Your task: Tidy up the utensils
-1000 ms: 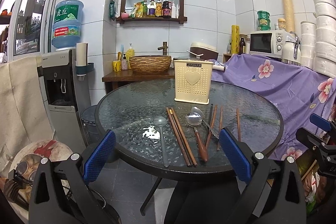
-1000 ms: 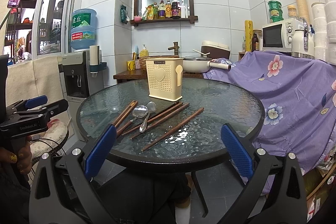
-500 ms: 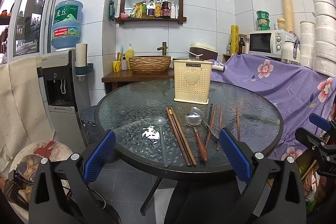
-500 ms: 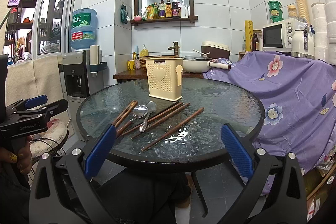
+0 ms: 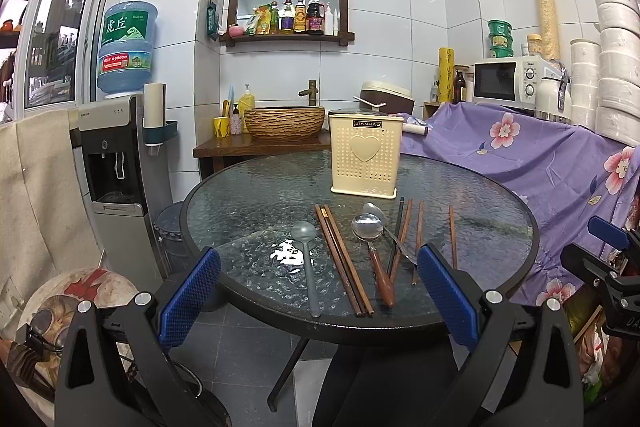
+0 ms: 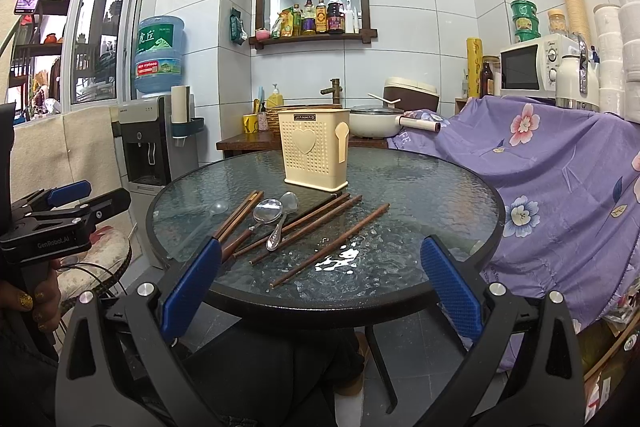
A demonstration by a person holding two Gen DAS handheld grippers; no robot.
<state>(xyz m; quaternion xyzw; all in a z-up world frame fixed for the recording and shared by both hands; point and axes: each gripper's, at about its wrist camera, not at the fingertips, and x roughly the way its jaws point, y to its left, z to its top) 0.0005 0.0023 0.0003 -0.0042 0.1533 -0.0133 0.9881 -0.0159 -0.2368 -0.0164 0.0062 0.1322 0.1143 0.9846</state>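
Observation:
A cream perforated utensil holder (image 5: pixel 365 157) stands upright on the round glass table (image 5: pixel 248 211); it also shows in the right wrist view (image 6: pixel 314 151). In front of it lie a grey plastic spoon (image 5: pixel 308 259), a pair of brown chopsticks (image 5: pixel 342 259), a wooden-handled metal spoon (image 5: pixel 374 251), a second metal spoon (image 6: pixel 282 219) and several loose chopsticks (image 6: pixel 332 243). My left gripper (image 5: pixel 318 295) is open and empty, short of the table's near edge. My right gripper (image 6: pixel 320 283) is open and empty at the near edge.
A purple flowered cloth (image 5: pixel 540 163) covers furniture right of the table. A water dispenser (image 5: pixel 116 147) stands to the left. A wooden counter with a woven basin (image 5: pixel 284 123) is behind the table. A microwave (image 5: pixel 508 79) and stacked white bowls are at the far right.

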